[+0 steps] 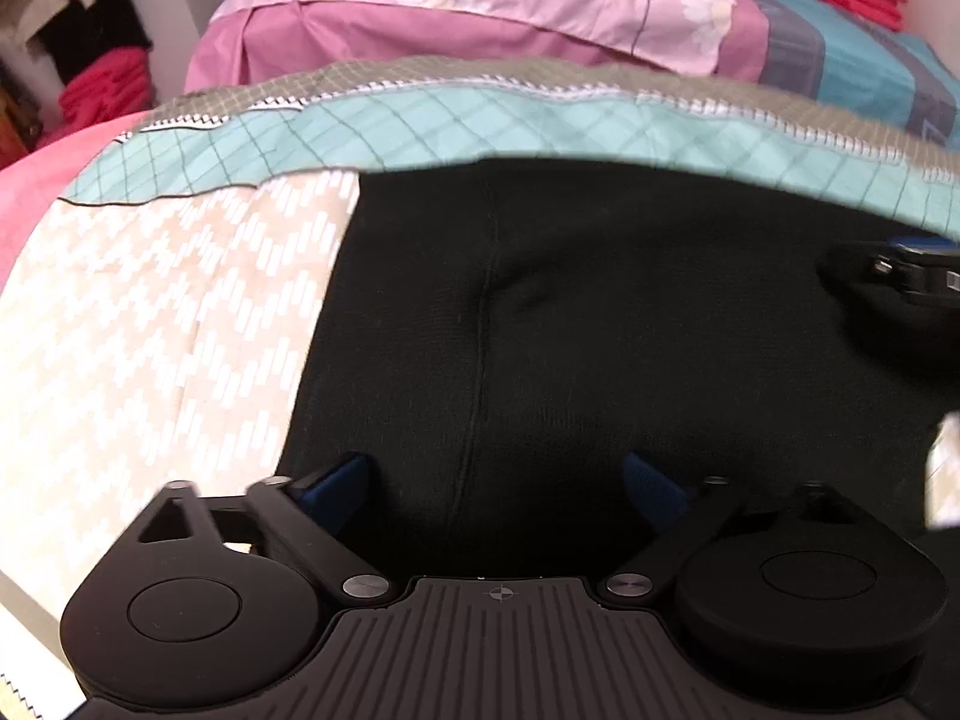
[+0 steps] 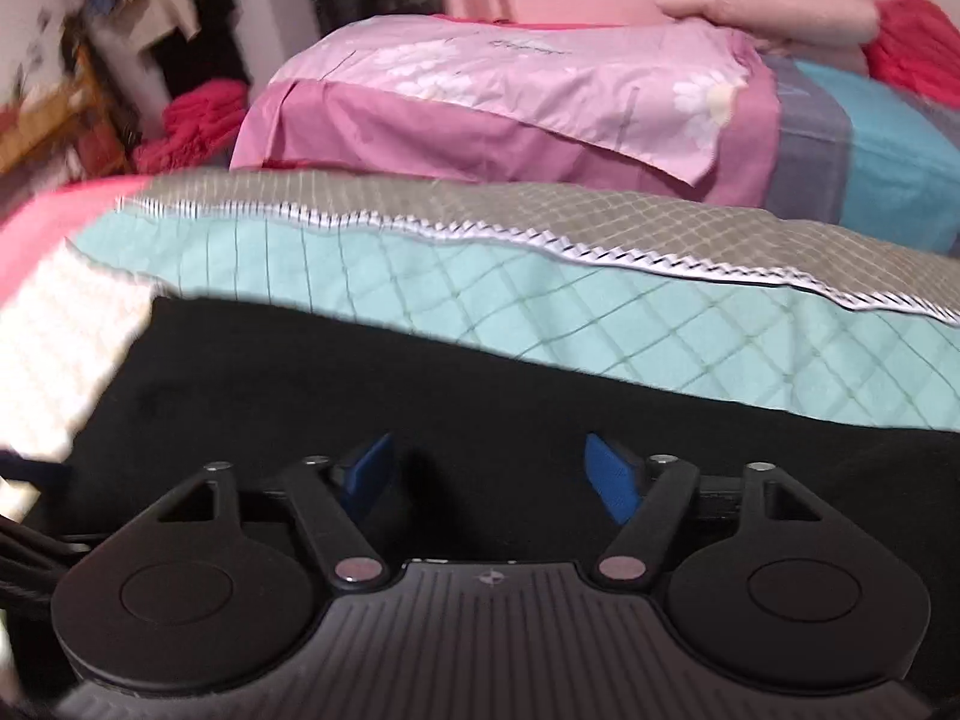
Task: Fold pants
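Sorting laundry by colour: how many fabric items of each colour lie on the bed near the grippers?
Black: 1, pants
Mint: 1, quilt
Pink: 1, floral sheet
Cream: 1, patterned cover
Total: 4

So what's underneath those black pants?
The black pants lie on a bedspread: a cream zigzag part shows beside them and a teal checked band beyond. What lies directly beneath the cloth is covered, so it cannot be seen.
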The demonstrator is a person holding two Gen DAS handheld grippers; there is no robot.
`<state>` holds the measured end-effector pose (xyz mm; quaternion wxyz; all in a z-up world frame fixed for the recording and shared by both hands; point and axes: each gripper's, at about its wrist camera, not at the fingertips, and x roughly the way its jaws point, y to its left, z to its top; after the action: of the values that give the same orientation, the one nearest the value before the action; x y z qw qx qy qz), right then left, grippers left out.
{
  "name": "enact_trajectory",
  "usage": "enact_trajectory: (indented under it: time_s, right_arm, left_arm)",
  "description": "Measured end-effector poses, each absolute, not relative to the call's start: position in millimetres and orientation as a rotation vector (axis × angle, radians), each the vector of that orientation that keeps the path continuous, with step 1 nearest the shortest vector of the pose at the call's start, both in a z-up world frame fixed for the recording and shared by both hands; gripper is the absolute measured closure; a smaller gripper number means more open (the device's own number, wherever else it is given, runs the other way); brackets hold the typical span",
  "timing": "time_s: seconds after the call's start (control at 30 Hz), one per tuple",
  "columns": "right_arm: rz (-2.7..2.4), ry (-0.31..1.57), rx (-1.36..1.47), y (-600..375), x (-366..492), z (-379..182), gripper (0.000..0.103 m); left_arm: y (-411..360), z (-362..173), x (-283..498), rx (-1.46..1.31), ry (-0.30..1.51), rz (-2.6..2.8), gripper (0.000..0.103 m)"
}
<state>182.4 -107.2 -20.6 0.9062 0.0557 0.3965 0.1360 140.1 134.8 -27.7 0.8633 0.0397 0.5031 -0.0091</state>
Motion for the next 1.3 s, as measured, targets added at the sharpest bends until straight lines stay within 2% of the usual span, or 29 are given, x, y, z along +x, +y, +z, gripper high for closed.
enact_trajectory:
  time_s: [0.07,0.23,0.37,0.43,0.47,0.5,0.53,0.57,0.63,0.67,0.7,0.77,0.87,0.93,1.0,1.07,1.13,1.23,1.3]
  right_arm:
    - [0.289,0.755,0.209,-137,163,-4,0.025]
    - [0.107,0.629,0.25,-216,123,24,0.025]
    - [-0.139,0.512,0.366,-285,97,23,0.023]
    - [-0.187,0.586,0.389,-315,104,6,0.023]
    - [-0.181,0.652,0.405,-333,112,-8,0.028]
    - [-0.206,0.707,0.438,-355,118,-22,0.057]
    - [-0.214,0.676,0.454,-374,115,-27,0.075]
    - [-0.255,0.666,0.455,-388,111,-26,0.08]
    - [-0.366,0.631,0.492,-417,98,-16,0.048]
    - [-0.415,0.58,0.507,-430,85,-10,0.014]
    - [-0.453,0.524,0.505,-438,74,-5,0.008]
    - [-0.512,0.515,0.506,-457,64,-3,0.009]
    - [-0.62,0.64,0.563,-488,74,-23,0.009]
    - [-0.62,0.595,0.533,-491,74,-23,0.018]
    - [-0.556,0.631,0.491,-480,84,-22,0.056]
    - [-0.465,0.637,0.328,-462,92,-20,0.089]
    - [-0.529,0.635,0.298,-470,87,-19,0.092]
    - [-0.564,0.596,0.608,-513,66,-24,0.092]
    - [-0.614,0.59,0.542,-502,64,-13,0.075]
  left_arm:
    - [127,-13,145,0.084,1.02,-0.025,0.0]
    - [77,3,177,0.108,0.959,-0.098,0.0]
    - [35,-18,210,0.088,1.023,-0.128,0.0]
    - [24,-37,224,0.072,1.095,-0.122,0.0]
    - [18,-43,226,0.081,1.099,-0.095,0.0]
    - [17,-43,226,0.077,1.081,-0.082,0.0]
    - [16,-43,226,0.07,1.084,-0.072,0.0]
    - [16,-43,226,0.062,1.087,-0.066,0.0]
    - [14,-44,224,0.067,1.08,-0.066,0.0]
    - [13,-45,224,0.072,1.075,-0.064,0.0]
    - [12,-45,223,0.071,1.076,-0.058,0.0]
    - [13,-45,223,0.065,1.078,-0.045,0.0]
    - [11,-46,221,0.07,1.071,-0.034,0.0]
    - [11,-46,215,0.071,1.062,-0.034,0.0]
    - [10,-46,213,0.072,1.051,-0.035,0.0]
    - [11,-46,211,0.073,1.046,-0.034,0.0]
    - [11,-46,211,0.074,1.043,-0.031,0.0]
    - [12,-46,209,0.076,1.031,-0.031,0.0]
    - [12,-46,208,0.077,1.023,-0.031,0.0]
